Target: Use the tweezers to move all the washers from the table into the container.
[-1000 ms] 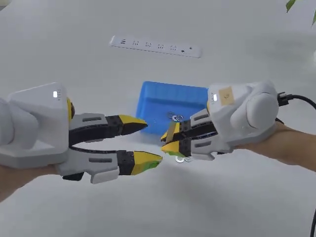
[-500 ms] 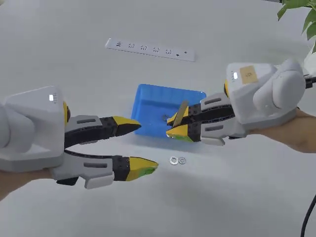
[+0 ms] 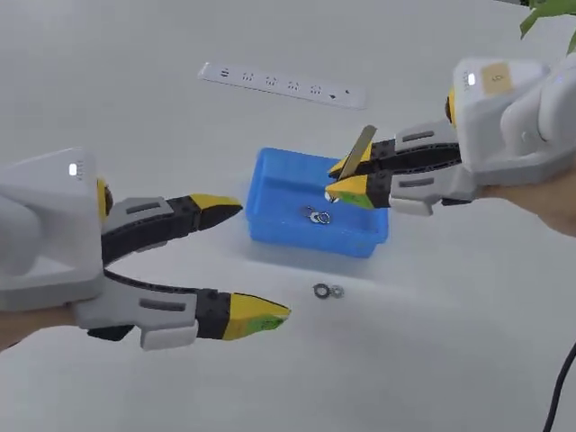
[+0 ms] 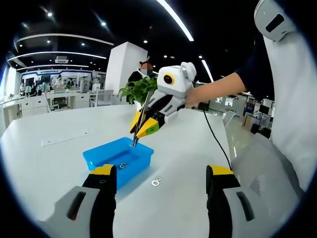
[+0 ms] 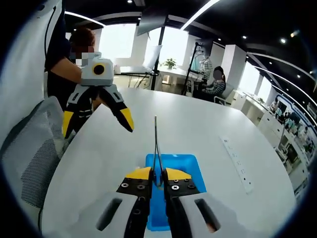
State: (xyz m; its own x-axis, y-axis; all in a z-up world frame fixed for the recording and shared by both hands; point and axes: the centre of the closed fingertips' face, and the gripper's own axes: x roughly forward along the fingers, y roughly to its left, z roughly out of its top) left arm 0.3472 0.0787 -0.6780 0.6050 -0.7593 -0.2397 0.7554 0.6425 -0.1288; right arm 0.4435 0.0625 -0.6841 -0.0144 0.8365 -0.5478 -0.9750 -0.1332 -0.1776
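My right gripper (image 3: 347, 186) is shut on a pair of thin metal tweezers (image 3: 361, 149), held above the blue container (image 3: 270, 216). From the left gripper view the tweezers (image 4: 140, 121) point down, their tip just over the container's (image 4: 106, 154) far rim. I cannot tell whether the tip holds anything. Washers (image 3: 317, 216) lie inside the container. Two more washers (image 3: 328, 291) lie on the white table in front of it, also visible as washers (image 4: 156, 182). My left gripper (image 3: 253, 265) hovers open and empty to the container's left. The right gripper view shows the tweezers (image 5: 156, 141) over the container (image 5: 178, 166).
A white power strip (image 3: 281, 83) lies on the table beyond the container. A green plant (image 3: 544, 13) stands at the far right corner. A black cable (image 3: 562, 387) hangs from the right gripper. Several people are at desks in the background.
My right gripper has lifted the tweezers from beside the two table washers and carried them up and back over the container. The left gripper stays open, jaws slightly wider.
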